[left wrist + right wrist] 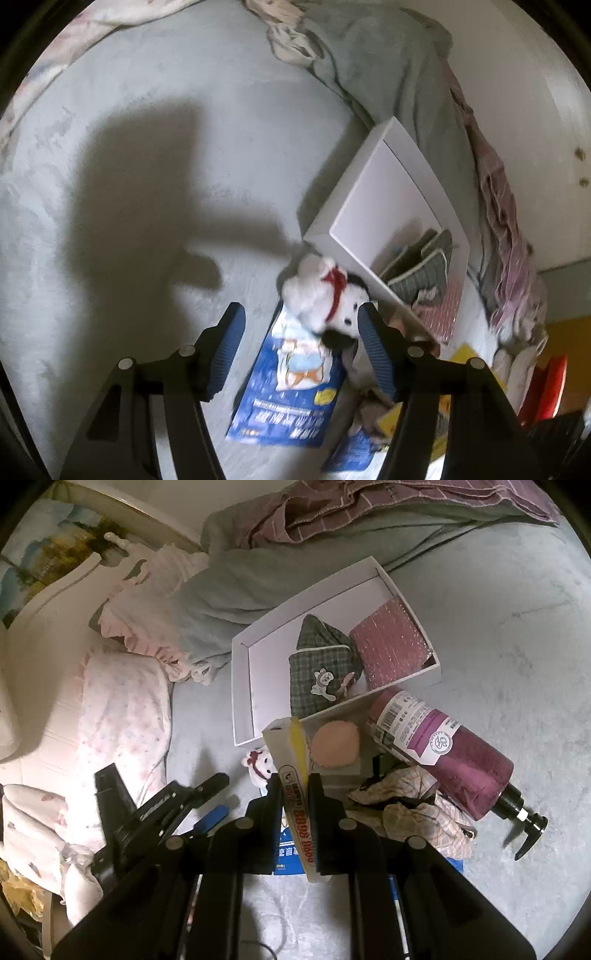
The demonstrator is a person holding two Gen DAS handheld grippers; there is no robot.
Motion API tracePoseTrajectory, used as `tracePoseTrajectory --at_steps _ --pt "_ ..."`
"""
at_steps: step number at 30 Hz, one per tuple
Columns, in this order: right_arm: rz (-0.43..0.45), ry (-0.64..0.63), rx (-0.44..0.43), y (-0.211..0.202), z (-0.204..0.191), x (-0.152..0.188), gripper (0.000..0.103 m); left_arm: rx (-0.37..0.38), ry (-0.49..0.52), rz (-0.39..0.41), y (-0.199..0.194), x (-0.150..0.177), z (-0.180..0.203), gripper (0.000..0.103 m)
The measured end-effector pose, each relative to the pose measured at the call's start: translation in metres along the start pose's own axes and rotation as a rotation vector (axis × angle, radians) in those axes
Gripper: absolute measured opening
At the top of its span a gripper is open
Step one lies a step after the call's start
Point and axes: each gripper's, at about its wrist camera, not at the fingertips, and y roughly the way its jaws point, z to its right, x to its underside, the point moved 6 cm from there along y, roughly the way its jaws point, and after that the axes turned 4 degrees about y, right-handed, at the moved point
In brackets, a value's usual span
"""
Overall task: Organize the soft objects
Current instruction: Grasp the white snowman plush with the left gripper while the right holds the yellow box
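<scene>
A small white plush dog with black spots and a red bow [325, 295] lies on the grey bed cover, just ahead of my open left gripper [299, 321]; its right finger is beside the plush. The plush also shows in the right wrist view [260, 768]. My right gripper [295, 786] is shut on a white and yellow box with red print [295, 771]. A white tray box [243, 686] holds a green plaid pouch [321, 672] and a pink bubble mailer [391, 646]. A peach puff [334, 744] lies behind the held box.
A blue printed packet [295, 384] lies under the plush. A purple pump bottle [450, 753] and a crumpled checked cloth [413, 808] lie right of the box. Pillows [122, 716] and a headboard [48, 602] are at left, with a heaped blanket [258, 579] behind the tray.
</scene>
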Motion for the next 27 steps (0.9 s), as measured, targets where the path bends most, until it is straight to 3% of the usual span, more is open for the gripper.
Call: tracePoseTrajectory --at_steps 5,11,18,21,27 --pt "0.000 0.010 -0.001 0.001 0.001 -0.001 0.015 0.023 -0.053 -0.010 0.017 -0.004 0.002 0.063" --pt "0.003 0.025 -0.014 -0.001 0.006 -0.002 0.015 -0.006 0.013 -0.018 0.038 -0.006 0.019 0.063" --pt "0.002 0.049 -0.027 -0.003 0.011 -0.004 0.015 -0.110 0.091 -0.044 0.055 -0.001 0.033 0.044" --pt "0.001 0.052 -0.030 -0.002 0.011 -0.004 0.015 -0.106 0.067 -0.054 0.058 -0.001 0.034 0.035" --pt "0.002 0.062 -0.055 -0.004 0.012 -0.004 0.015 -0.095 0.039 -0.075 0.044 -0.001 0.035 0.030"
